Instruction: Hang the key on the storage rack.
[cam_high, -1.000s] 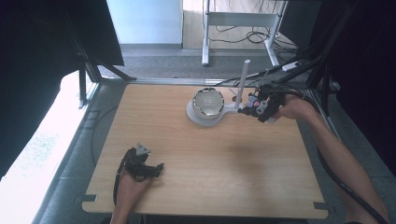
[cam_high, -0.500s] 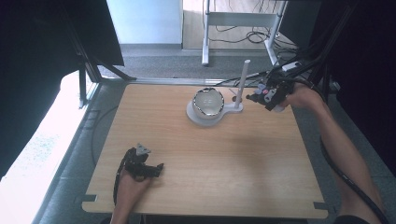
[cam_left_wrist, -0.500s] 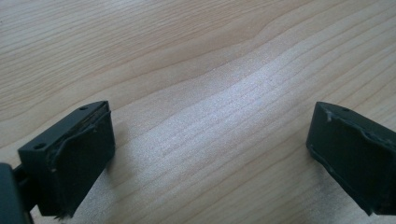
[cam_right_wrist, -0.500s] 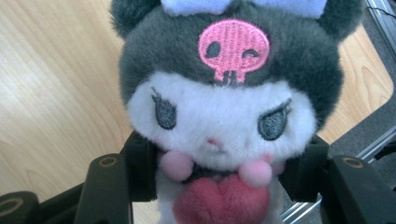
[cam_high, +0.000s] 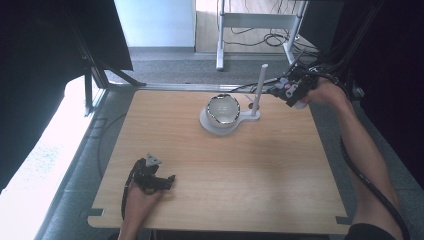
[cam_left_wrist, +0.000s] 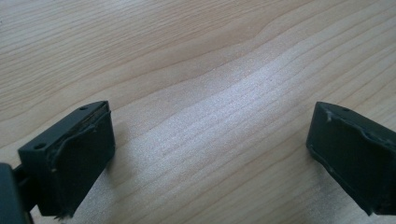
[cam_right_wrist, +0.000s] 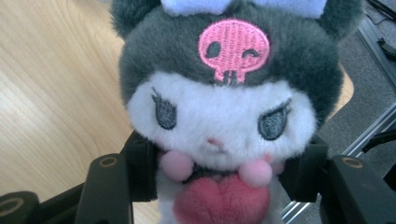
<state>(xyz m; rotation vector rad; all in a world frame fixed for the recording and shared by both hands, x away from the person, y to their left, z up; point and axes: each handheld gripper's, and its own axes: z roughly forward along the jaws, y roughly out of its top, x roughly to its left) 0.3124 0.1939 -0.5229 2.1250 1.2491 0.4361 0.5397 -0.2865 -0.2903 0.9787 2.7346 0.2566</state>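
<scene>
The right gripper (cam_right_wrist: 219, 186) pinches a plush (cam_right_wrist: 219, 102) upright between its jaws, face toward the camera, body cut off below, held over the table's (cam_high: 240, 165) far right corner, while the left gripper (cam_left_wrist: 210, 154), spread and empty, rests on the table.

One plush toy (cam_right_wrist: 219, 116) sits between the right gripper's (cam_high: 290, 90) jaws, with one bowl (cam_high: 223, 110) and one white stand (cam_high: 257, 95) just beside it.
</scene>
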